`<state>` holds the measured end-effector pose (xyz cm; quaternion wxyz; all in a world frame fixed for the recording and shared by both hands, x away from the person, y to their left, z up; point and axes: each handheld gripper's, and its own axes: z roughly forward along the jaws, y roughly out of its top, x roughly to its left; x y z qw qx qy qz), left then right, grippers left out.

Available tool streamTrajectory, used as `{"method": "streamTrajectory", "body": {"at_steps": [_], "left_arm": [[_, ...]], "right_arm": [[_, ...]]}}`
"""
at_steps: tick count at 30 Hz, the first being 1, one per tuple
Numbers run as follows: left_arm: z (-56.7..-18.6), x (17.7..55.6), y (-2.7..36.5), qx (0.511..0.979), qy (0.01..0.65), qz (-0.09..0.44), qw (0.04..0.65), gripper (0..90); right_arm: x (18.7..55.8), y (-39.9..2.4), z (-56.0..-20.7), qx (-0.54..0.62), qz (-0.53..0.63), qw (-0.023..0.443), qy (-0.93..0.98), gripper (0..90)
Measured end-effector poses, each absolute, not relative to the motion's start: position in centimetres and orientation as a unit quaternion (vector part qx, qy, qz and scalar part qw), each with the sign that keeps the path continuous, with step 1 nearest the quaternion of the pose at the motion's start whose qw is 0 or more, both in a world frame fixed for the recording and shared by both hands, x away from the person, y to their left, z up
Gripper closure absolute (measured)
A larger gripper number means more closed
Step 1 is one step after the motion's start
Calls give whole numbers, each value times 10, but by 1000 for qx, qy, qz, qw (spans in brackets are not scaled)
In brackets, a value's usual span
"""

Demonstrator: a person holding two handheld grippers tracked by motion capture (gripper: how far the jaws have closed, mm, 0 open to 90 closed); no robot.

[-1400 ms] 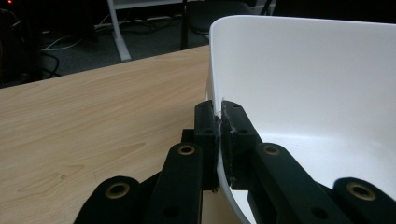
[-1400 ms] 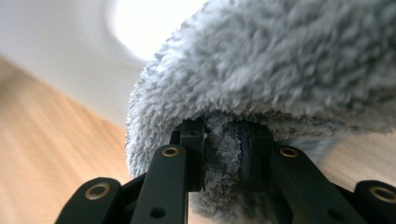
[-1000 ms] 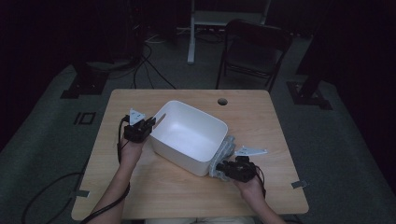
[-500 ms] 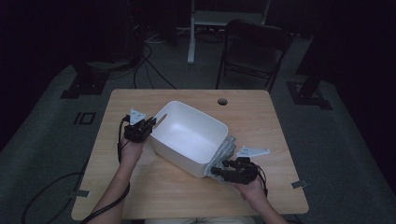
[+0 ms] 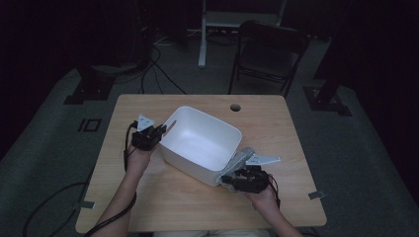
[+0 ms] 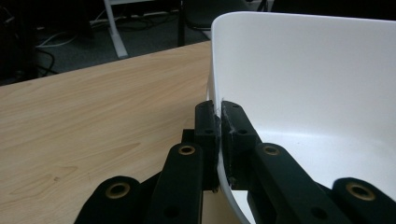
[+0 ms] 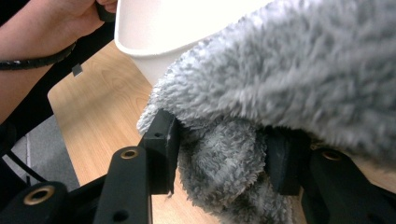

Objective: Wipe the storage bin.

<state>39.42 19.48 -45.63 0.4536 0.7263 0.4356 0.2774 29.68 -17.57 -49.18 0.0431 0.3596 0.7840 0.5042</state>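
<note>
The wooden table [image 5: 148,207] carries a white plastic tub [image 5: 200,140], set at an angle near the table's middle. A grey fluffy cloth [image 5: 240,159] lies bunched against the tub's outer wall at the corner nearest the person's right hand.

The left gripper [image 5: 157,132] is clamped on the tub's rim: in the left gripper view, one jaw sits outside the wall and one inside, both pressing on it.

The right gripper [image 5: 228,178] has just been closing its jaws. In the right gripper view a fold of cloth [image 7: 224,163] fills the gap between them, and both pads touch it.
</note>
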Motion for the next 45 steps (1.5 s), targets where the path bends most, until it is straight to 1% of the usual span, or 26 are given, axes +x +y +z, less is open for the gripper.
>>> {"method": "streamTrajectory", "body": {"at_steps": [3,9,12,14,18,20,23,25,29,32,37,41,45], "left_arm": [[-456,395,195,726,437,277,454,859],[-456,395,194,725,439,278,453,857],[-456,394,193,726,438,280,450,855],[-456,395,194,726,437,279,453,852],[-456,394,194,725,438,280,452,848],[-456,394,194,725,439,280,451,845],[-456,395,195,722,443,278,453,838],[-456,395,195,720,446,276,454,832],[-455,396,197,722,445,271,456,823],[-454,394,199,725,444,263,457,818],[-453,388,200,732,441,251,454,793],[-452,379,201,743,434,240,450,712],[-452,367,200,748,427,241,447,676]], "right_arm": [[297,-175,-494,356,497,47,790,562],[299,-174,-499,353,487,57,797,561],[300,-172,-507,358,466,64,806,561],[304,-170,-516,371,456,46,807,561],[311,-165,-531,375,426,42,822,563],[314,-164,-536,377,415,43,827,583],[317,-164,-542,381,405,40,830,650],[318,-165,-539,384,401,38,831,677],[315,-174,-529,383,412,47,825,681],[318,-191,-516,400,430,67,807,681],[327,-218,-502,430,458,87,773,679],[330,-231,-493,443,476,95,754,675],[330,-239,-487,449,485,102,743,673]]}}
